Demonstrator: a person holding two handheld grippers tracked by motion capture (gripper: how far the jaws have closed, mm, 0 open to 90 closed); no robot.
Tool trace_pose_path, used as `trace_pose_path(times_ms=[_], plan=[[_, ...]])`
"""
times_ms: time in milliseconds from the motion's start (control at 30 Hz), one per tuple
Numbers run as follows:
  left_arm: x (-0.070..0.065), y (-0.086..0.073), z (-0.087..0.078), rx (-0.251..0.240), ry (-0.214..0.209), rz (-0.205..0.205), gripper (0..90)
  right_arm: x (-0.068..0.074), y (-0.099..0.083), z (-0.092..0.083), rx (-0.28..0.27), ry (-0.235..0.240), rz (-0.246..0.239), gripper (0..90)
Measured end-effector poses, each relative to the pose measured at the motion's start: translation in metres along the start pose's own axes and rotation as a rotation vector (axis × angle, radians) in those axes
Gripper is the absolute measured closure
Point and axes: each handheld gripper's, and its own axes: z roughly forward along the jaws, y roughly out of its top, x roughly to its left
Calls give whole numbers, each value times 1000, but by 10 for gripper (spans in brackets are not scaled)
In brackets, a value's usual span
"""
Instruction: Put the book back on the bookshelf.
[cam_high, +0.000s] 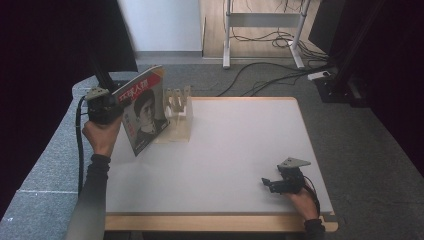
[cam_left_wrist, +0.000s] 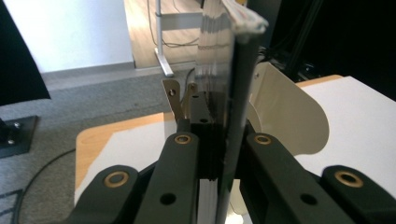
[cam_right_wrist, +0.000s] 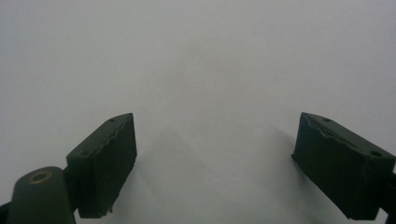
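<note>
Your table (cam_high: 240, 150) has a white top w/ wood edges, on grey carpet; behind it are a desk frame (cam_high: 265, 22) and loose cables (cam_high: 260, 75). Your left gripper (cam_high: 116, 106) is clamped on a magazine (cam_high: 145, 107), held upright above the table's far-left corner, just beside a wooden rack (cam_high: 178, 115). Left gripper view gives the magazine (cam_left_wrist: 233, 79) edge-on between the pads, rack (cam_left_wrist: 289, 112) behind. Your right gripper (cam_high: 267, 184) lies near the right front edge; right gripper view shows its jaws wide apart, holding nothing.
</note>
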Motion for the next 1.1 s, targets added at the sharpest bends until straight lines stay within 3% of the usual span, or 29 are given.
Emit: trace_pose_path(times_ms=[67, 100, 167, 233, 333, 400, 667, 900, 967, 1100], plan=[[2, 1, -2, 37, -3, 15, 862, 0, 0, 0, 0, 2, 4, 125], [4, 3, -3, 67, -30, 11, 858, 0, 0, 0, 0, 2, 4, 125], [5, 4, -6, 107, -24, 28, 851, 0, 0, 0, 1, 1, 3, 125], [8, 5, -7, 159, -59, 20, 833, 0, 0, 0, 3, 1, 0, 125], [10, 5, -9, 207, -52, 26, 825, 0, 0, 0, 4, 1, -2, 125], [13, 4, -11, 203, -39, 9, 859, 0, 0, 0, 3, 2, 0, 125], [20, -4, -7, 64, -29, -101, 872, 0, 0, 0, 2, 1, 3, 125], [22, -7, 1, 67, -15, -108, 856, 0, 0, 0, 5, -1, -3, 126], [23, -7, 0, 77, 11, -98, 797, 0, 0, 0, 5, -1, -3, 126], [24, -8, 0, 72, 22, -96, 693, 1, 0, 0, 7, -8, -7, 130]])
